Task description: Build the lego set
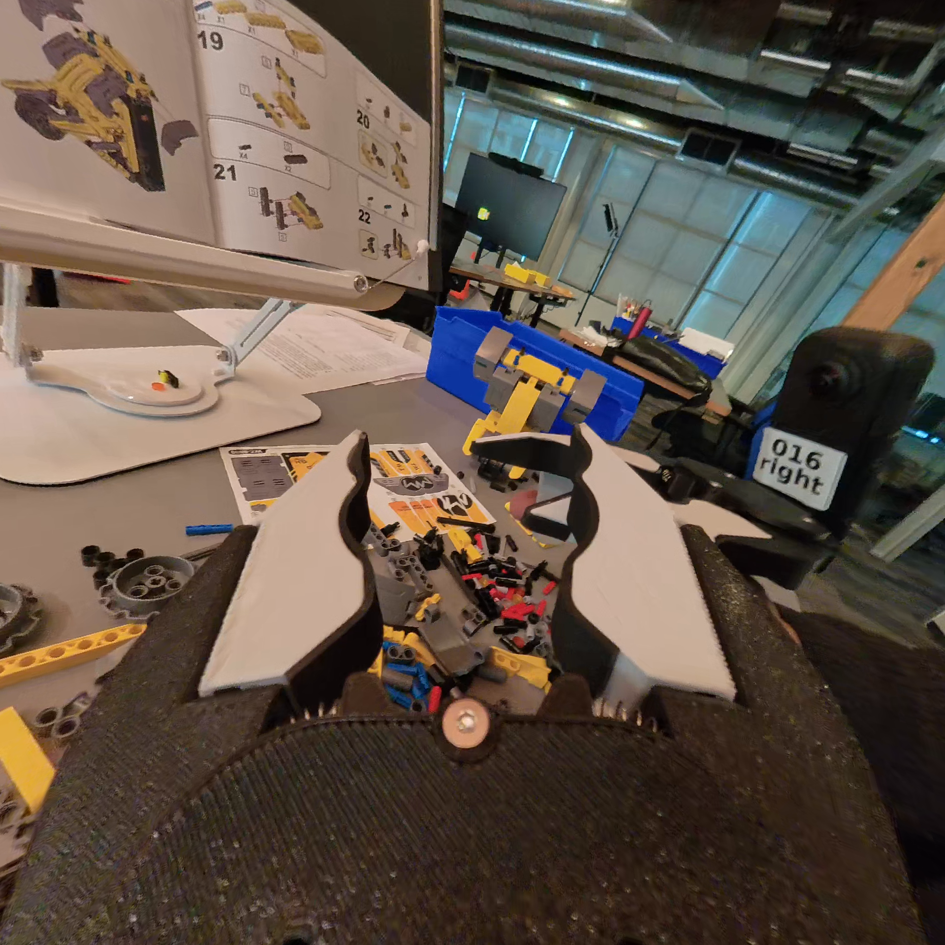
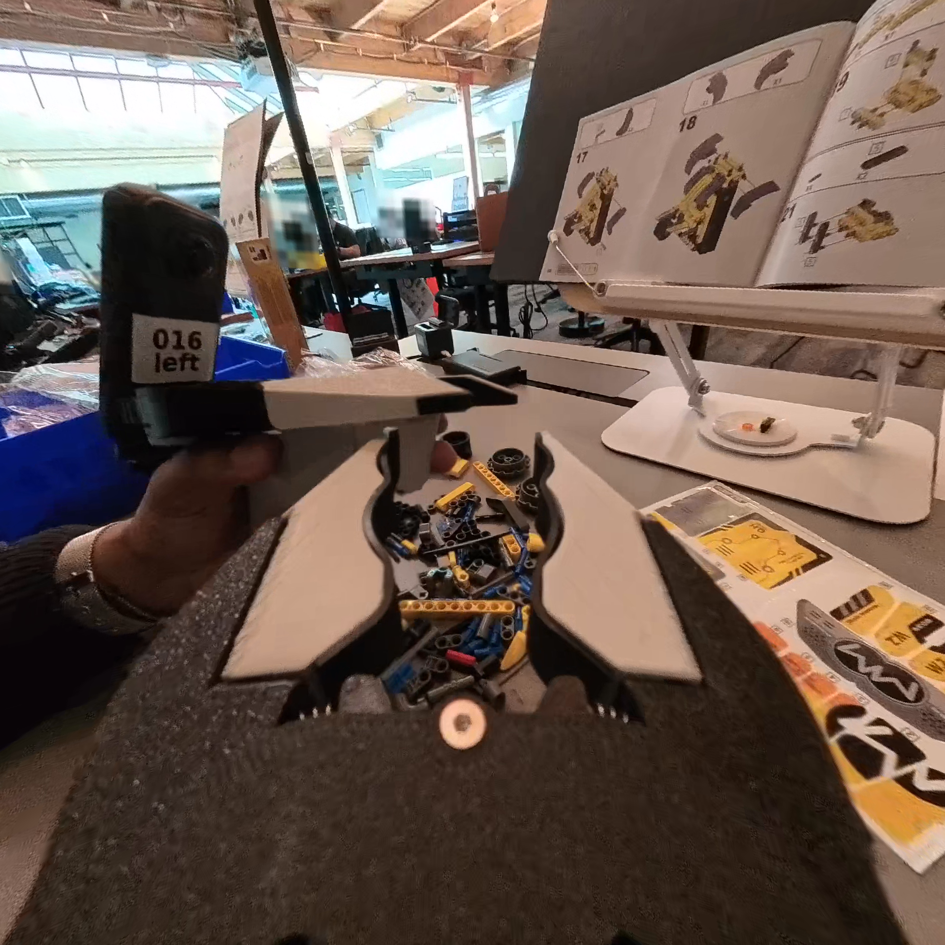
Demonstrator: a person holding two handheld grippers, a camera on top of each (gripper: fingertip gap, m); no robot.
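My left gripper [image 1: 470, 445] is open and empty, low over a heap of small black, red, yellow, blue and grey Lego parts [image 1: 486, 588]. My right gripper [image 2: 466, 440] is open and empty above the same heap [image 2: 460, 578], where a long yellow beam [image 2: 455, 608] lies across. It shows from the side in the left wrist view [image 1: 503, 483], its jaws apart. A part-built yellow and grey model [image 1: 526, 394] stands behind it. The open instruction booklet [image 2: 716, 179] rests on a white stand [image 1: 153, 409].
A sticker sheet [image 1: 409, 486] lies beyond the heap, also in the right wrist view [image 2: 818, 639]. A blue bin [image 1: 460, 353] stands behind the model. Grey wheel hubs [image 1: 148, 578], black rings and yellow beams [image 1: 66, 649] lie at left. A hand [image 2: 194, 511] holds the left gripper.
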